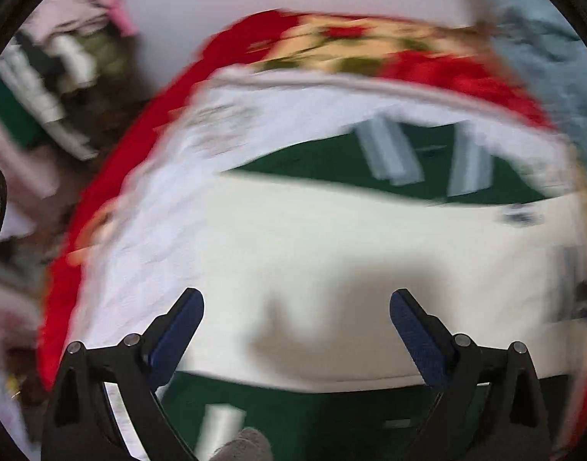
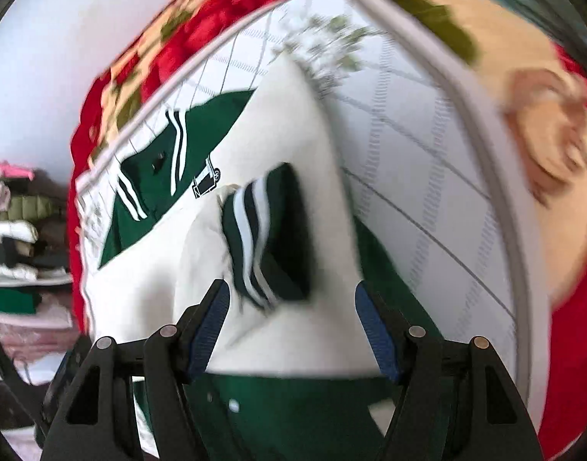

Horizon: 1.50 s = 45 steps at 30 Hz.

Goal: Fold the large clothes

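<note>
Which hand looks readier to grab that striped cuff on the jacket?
Probably the right. The right gripper stands open just below the striped cuff; the left gripper, open too, faces only plain cream fabric.

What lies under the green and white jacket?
The jacket lies on a white checked sheet. Beyond the sheet's edge a red flowered blanket shows. What is directly beneath the jacket's middle is covered.

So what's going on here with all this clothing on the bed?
A person with a two-finger tool in each hand is folding a green and cream jacket with white stripes, spread on a white checked sheet over a red floral blanket. The left tool is open above the cream fabric, holding nothing. The right tool is open too, over the jacket's striped cuff.
</note>
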Tool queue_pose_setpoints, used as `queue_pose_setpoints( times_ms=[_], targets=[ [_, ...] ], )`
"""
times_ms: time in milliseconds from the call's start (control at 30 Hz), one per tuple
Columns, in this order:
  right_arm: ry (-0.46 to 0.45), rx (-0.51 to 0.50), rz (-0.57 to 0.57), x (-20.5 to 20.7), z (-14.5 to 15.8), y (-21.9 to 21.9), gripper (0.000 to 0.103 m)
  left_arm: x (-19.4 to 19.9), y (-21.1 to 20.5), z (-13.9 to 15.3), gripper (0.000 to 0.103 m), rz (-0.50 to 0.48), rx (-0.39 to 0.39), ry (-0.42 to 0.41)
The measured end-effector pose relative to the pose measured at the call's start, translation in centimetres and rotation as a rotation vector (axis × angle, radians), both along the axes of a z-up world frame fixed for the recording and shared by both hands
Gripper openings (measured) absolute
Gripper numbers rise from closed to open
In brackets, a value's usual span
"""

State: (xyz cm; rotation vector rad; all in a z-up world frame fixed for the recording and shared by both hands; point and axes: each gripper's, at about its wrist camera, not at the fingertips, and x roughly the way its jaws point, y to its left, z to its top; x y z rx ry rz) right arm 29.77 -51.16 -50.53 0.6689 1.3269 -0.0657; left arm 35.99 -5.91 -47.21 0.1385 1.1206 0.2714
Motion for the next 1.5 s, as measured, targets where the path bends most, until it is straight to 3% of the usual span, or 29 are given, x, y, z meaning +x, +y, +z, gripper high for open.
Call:
queue_pose_setpoints(
  times_ms=[67,100,133,200,300,367,467,567,633,733,867,1000,1067,1100,1200,1267,1367,1500],
  targets=[
    [0.051,-0.027,0.070,2.5,-2.2,1.7,0.066,-0.8,3.3,-1.8,0.099,0.058,0.075,0.057],
    [0.088,-0.047,0.095,3.8,-3.6,2.4,0.036,-1.5,5.1,-2.7,0.099,0.092,0.105,0.084],
    [0.106,-0.046,0.095,4.0,-4.2,2.5,0.014,-2.2,6.4,-3.3,0.099,0.113,0.122,0.101],
    [0.092,-0.030,0.062,3.7,-3.8,1.9,0.012,-3.6,8.7,-4.0,0.099,0.146,0.154,0.135],
    [0.050,-0.155,-0.018,2.0,-1.5,0.5,0.011,-5.5,10.7,-5.1,0.099,0.177,0.162,0.176],
    [0.077,-0.197,-0.044,1.2,-1.5,-0.4,0.011,-6.4,11.1,-5.8,0.099,0.183,0.160,0.201],
    [0.141,-0.090,-0.034,0.6,-2.8,-0.8,0.013,-6.2,10.5,-7.2,0.099,0.161,0.162,0.221],
    [0.127,-0.027,-0.028,-1.0,-1.1,-1.3,0.027,-4.8,9.5,-8.8,0.099,0.117,0.237,0.219],
    [0.112,-0.074,-0.021,-2.6,0.6,-1.8,0.047,-3.4,9.0,-10.3,0.101,0.096,0.313,0.224],
    [0.149,-0.190,0.010,-5.6,2.1,-2.4,0.052,-2.0,9.5,-11.5,0.103,0.080,0.359,0.224],
    [0.255,-0.312,0.132,-7.5,0.1,-1.8,0.052,-1.2,10.8,-10.8,0.103,0.100,0.343,0.210],
    [0.301,-0.335,0.258,-6.5,-4.2,0.2,0.052,-0.6,11.3,-10.6,0.103,0.140,0.311,0.220],
    [0.291,-0.372,0.303,-5.5,-5.7,1.4,0.046,-0.6,11.6,-10.7,0.103,0.151,0.297,0.224],
    [0.268,-0.379,0.284,-5.2,-5.6,1.4,0.028,-0.6,11.6,-10.7,0.103,0.155,0.291,0.223],
    [0.185,-0.337,0.031,-5.7,-3.8,-2.0,0.024,-0.7,12.0,-10.7,0.103,0.167,0.258,0.218],
    [0.170,-0.221,-0.157,-7.3,-3.9,-5.3,0.024,-0.8,12.1,-10.7,0.103,0.176,0.241,0.215],
    [0.241,-0.151,-0.209,-8.0,-6.2,-6.0,0.024,-0.9,12.1,-10.5,0.103,0.185,0.228,0.216],
    [0.297,-0.178,-0.148,-6.9,-5.1,-5.1,0.029,-2.7,13.1,-7.7,0.103,0.225,0.159,0.215]
  ],
)
